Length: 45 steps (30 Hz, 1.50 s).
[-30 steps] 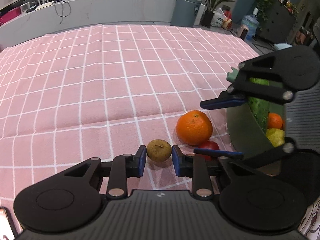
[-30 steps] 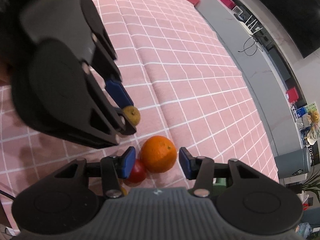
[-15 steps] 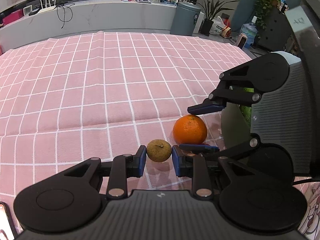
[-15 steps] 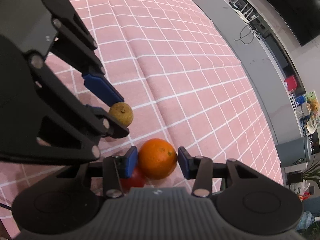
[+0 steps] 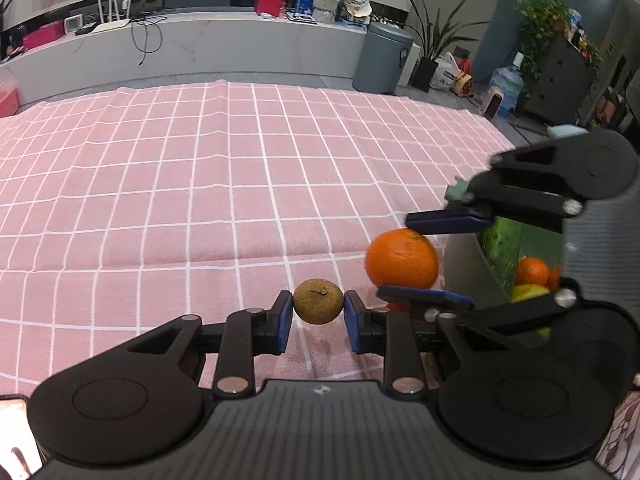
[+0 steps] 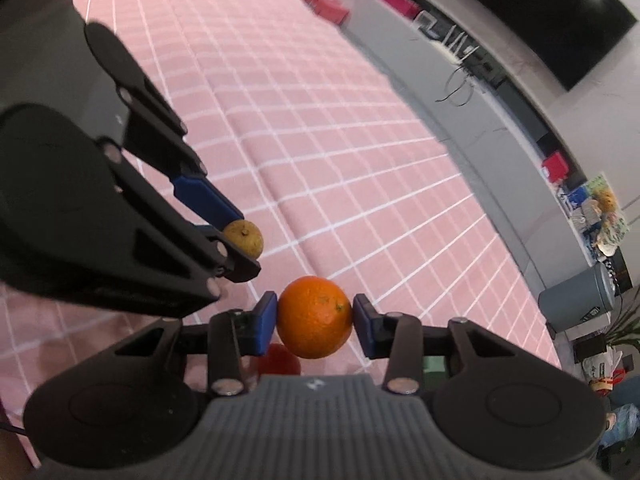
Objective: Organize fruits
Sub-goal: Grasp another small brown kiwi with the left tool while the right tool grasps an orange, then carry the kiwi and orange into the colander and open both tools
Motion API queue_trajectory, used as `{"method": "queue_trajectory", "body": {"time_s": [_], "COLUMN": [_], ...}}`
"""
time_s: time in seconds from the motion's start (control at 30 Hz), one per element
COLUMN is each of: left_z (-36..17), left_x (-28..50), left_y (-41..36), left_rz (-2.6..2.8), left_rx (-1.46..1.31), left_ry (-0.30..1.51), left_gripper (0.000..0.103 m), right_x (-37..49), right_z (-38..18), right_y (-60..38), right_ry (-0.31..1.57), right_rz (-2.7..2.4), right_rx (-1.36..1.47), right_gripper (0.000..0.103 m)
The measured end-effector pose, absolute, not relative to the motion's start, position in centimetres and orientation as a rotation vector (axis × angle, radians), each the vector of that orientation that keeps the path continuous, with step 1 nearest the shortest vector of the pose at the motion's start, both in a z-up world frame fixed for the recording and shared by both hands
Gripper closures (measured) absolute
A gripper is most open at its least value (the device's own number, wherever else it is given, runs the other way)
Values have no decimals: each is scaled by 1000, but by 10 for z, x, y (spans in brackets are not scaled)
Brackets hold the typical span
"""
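Red fruit [image 6: 279, 361] mostly hidden under the orange [image 6: 314, 317] and gripper body; kind unclear. Bowl [image 5: 468, 264] contents largely blocked by the right gripper [image 5: 432, 258]. Phone [image 5: 16, 436] cut off at frame edge.

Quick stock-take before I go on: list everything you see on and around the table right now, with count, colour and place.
Orange: 1, orange, between right gripper's pads.
Small brownish fruit: 1, brown-green, between left gripper's pads.
Red fruit: 1, red, on cloth under the orange.
Bowl: 1, grey-green, right table edge, holding green, orange and yellow produce.
Tablecloth: 1, pink with white grid.
Bin: 1, grey, beyond table.
Left gripper: black, blue pads, shut.
Right gripper: same, jaws just been closing on the orange.
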<state>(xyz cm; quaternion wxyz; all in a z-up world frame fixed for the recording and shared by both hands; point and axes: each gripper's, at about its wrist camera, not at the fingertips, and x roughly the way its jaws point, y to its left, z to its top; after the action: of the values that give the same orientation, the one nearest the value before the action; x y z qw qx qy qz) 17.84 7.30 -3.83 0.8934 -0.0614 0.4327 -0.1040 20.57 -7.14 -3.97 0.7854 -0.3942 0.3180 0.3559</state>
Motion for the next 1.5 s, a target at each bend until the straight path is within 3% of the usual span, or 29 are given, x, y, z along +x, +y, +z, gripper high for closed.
{"method": "queue_trajectory", "body": {"time_s": [0.4,0.8,1.5], "left_z": [4,32,-18], "left_x": [161,159,183], "left_y": [43,-21,-108], "left_rz": [-280,-390,-461], "left_rx": [-111,-42,132], "left_ry": [843,816,989], "left_gripper": [72,72,72], "right_x": [172,149,171], "right_z": [15,27,-18], "right_y": [-120,-196,-265], "right_ry": [623,663,792], "right_rz": [644,474,401], "right_rx": [-641,-533,-445], "right_gripper": [66,66,65]}}
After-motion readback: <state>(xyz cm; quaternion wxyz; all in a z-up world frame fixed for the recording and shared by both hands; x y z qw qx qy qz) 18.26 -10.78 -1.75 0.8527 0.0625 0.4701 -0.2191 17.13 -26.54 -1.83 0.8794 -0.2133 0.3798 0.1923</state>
